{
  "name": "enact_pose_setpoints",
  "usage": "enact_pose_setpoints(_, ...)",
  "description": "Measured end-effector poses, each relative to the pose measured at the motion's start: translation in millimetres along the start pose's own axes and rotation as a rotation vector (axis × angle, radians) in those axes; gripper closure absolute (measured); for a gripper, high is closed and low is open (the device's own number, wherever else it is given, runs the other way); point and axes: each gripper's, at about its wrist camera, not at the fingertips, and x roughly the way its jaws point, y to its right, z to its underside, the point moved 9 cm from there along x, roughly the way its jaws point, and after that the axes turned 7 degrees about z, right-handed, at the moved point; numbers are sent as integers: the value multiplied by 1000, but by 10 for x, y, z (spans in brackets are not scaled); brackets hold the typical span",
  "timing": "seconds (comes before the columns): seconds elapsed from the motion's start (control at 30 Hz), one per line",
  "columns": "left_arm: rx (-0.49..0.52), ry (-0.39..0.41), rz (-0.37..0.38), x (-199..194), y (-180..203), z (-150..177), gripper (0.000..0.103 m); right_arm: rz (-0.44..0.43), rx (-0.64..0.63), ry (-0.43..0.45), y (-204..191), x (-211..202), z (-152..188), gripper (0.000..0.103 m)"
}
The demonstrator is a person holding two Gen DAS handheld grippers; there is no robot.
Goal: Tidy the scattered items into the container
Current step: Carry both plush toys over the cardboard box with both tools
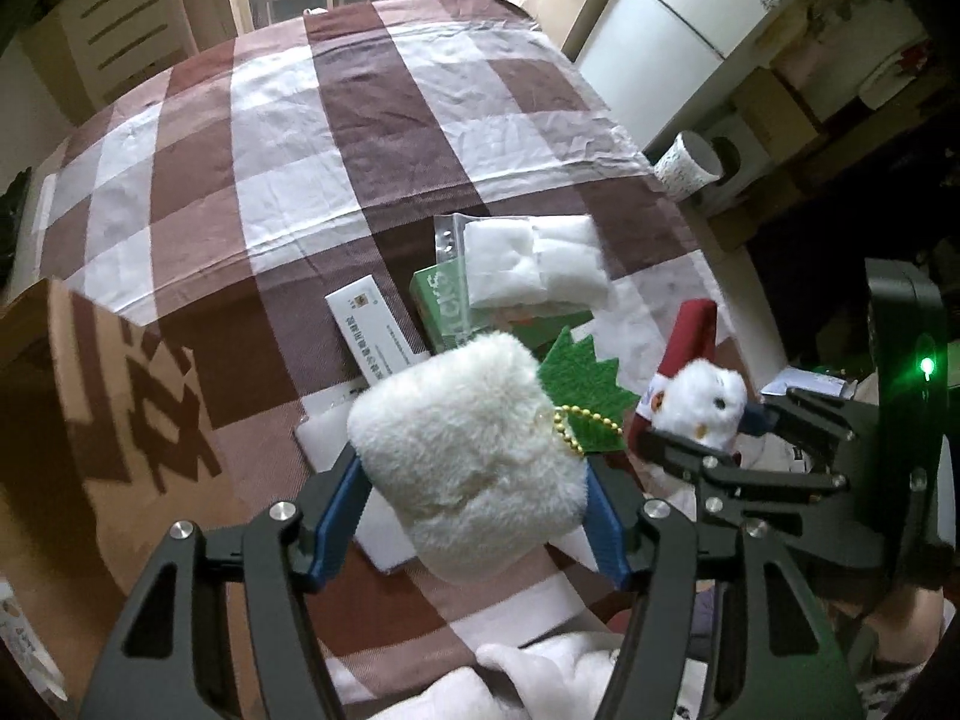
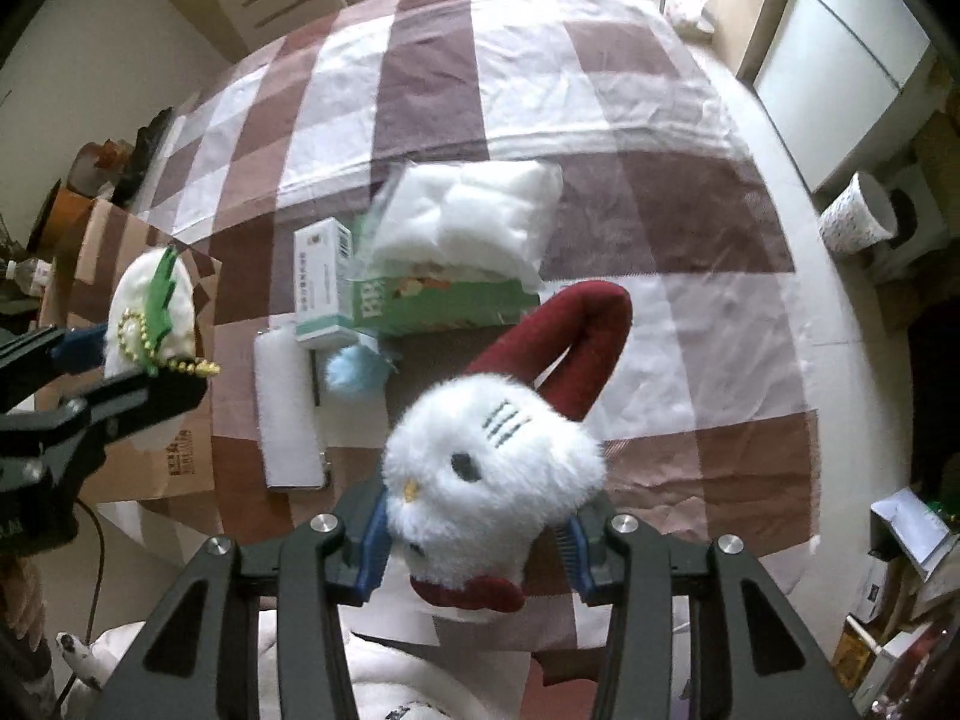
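Observation:
My left gripper (image 1: 474,480) is shut on a white fluffy pouch (image 1: 462,450) with a green felt leaf and a gold bead chain, held up above the table. The right wrist view shows that pouch (image 2: 150,312) at the left, over the brown cardboard box (image 2: 150,450). My right gripper (image 2: 480,516) is shut on a white plush cat head (image 2: 492,456) with a dark red loop, also lifted off the checked tablecloth (image 2: 660,228). In the left wrist view, the cat head (image 1: 702,396) hangs at the right and the cardboard box (image 1: 90,390) lies at the left.
On the cloth lie a bag of white cotton (image 2: 468,216), a green carton (image 2: 444,300), a white narrow carton (image 2: 318,282), a white flat pad (image 2: 288,414) and a blue fluffy ball (image 2: 354,372). A white speckled bin (image 2: 858,216) stands on the floor at the right.

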Motion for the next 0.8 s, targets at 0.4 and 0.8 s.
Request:
enact_pose_setpoints(0.4,-63,87,26,-650,-144,308,38,56,-112,87,-342,-557,-56,56)
enact_pose_setpoints(0.8,-145,175,9,-1173,-474,540,37,70,-221,128,-825,-817,-196,56)
